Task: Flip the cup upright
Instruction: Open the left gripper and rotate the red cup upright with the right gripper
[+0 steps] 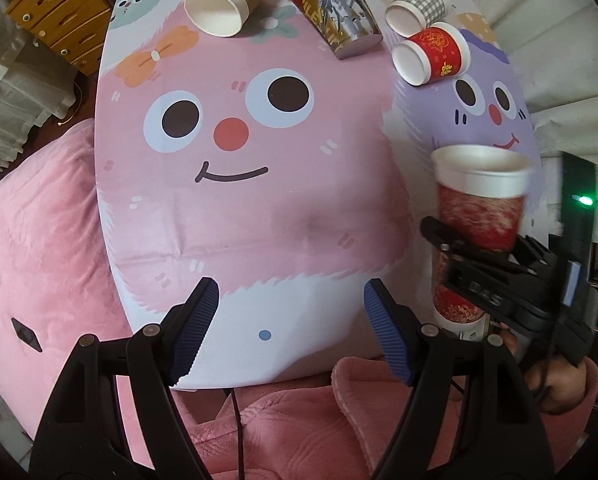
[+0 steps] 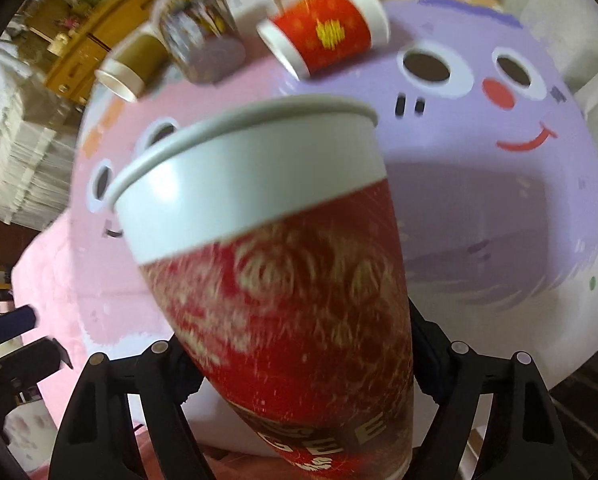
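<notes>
A tall red paper cup [image 2: 283,264] with a white rim and gold pattern fills the right wrist view. My right gripper [image 2: 299,360] is shut on its lower body and holds it nearly upright, mouth up, tilted a little left, above the table's near right edge. The same cup [image 1: 479,204] shows in the left wrist view at the right, with the right gripper [image 1: 479,260] around it. My left gripper [image 1: 291,332] is open and empty over the table's near edge, its blue pads [image 1: 197,332] wide apart.
The table [image 1: 259,220] has a pink and purple cartoon-face cloth. Several cups lie on their sides at the far edge: a brown cup [image 1: 227,4], a printed tall cup [image 1: 331,8], a grey checked cup [image 1: 417,4], a small red cup [image 1: 431,58]. A pink cushion [image 1: 39,260] lies left.
</notes>
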A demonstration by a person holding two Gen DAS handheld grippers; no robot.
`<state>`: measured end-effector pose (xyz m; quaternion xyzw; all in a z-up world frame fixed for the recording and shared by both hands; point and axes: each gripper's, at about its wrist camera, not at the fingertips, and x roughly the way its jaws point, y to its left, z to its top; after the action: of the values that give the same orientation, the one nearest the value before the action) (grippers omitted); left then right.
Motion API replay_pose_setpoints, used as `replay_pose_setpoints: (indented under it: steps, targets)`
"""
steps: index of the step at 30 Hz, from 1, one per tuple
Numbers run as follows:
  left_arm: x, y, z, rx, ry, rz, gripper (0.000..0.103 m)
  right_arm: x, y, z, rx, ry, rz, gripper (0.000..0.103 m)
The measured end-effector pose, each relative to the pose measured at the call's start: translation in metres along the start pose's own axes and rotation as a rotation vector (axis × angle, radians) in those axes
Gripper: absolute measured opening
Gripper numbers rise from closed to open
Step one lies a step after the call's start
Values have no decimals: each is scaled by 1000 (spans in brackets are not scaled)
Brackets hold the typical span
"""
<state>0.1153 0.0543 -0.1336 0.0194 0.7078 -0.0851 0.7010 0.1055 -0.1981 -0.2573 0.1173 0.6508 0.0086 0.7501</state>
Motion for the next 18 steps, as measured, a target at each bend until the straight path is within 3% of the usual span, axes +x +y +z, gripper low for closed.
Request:
replay_pose_setpoints:
  steps: [3, 9, 13, 18]
  targets:
    - [-2, 1, -4, -8, -16, -6, 73, -21, 2, -2, -2, -109, 14, 83]
    - [-12, 3, -17, -7, -63, -16, 73, -61, -1, -15, -51, -446, 24, 82]
    - [-23, 11, -26, -18, -129, -21, 73, -57, -2, -28, -102, -645, 14, 82]
    - [-33, 22, -36, -32, -214, -44, 73, -54, -26, -49, -117, -830, 86, 82]
